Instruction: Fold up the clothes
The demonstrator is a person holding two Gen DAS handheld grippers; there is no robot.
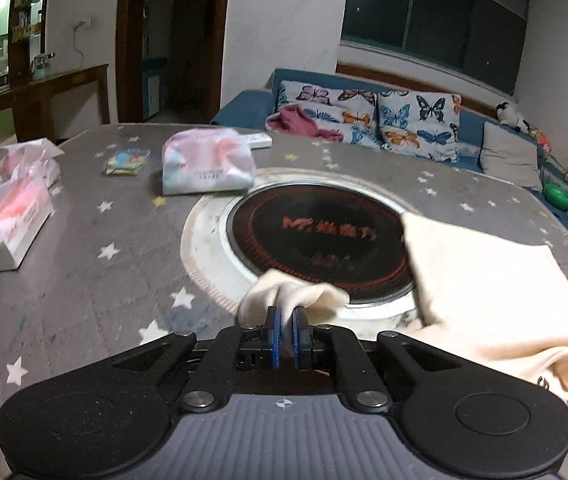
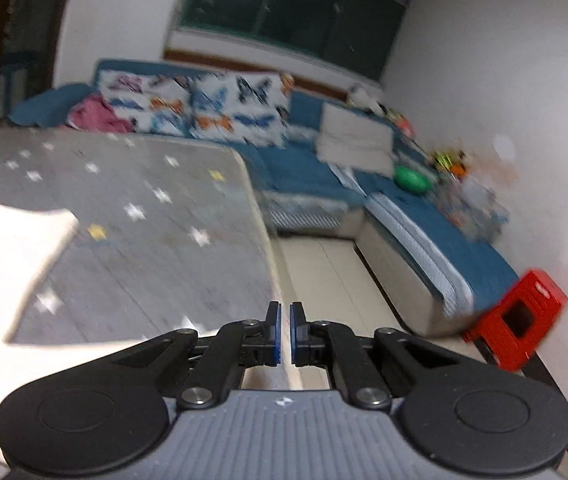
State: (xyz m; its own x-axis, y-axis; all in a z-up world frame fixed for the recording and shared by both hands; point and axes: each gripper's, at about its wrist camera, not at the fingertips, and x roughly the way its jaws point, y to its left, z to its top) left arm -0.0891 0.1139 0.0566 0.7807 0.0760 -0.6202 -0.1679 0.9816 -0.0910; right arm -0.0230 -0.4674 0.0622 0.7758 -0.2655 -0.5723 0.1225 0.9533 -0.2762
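the left gripper [image 1: 287,314] is pinched onto a bunched corner of the cream-coloured soft cotton garment [image 1: 491,296], with a tongue of cloth standing up between its blue pads. the right gripper [image 2: 284,312] has its jaws nearly together with only a thin slit between them and nothing in them; it hangs over the edge of the grey star-printed table cover [image 2: 132,240], pointing toward the blue sofa [image 2: 307,172], and its view is blurred.

the garment lies on the table, to the right of the left gripper, partly overlapping the round black hotplate with red lettering [image 1: 319,236] and its white ring. its visible body runs from the near right toward the far middle of the table, a straight edge facing the hotplate; which end is collar or hem i cannot tell.

judging by this, a fold is in hand, with one corner held. the next move likely calls for carrying that corner across the body while keeping the edge straight, and a free gripper to steady the cloth.
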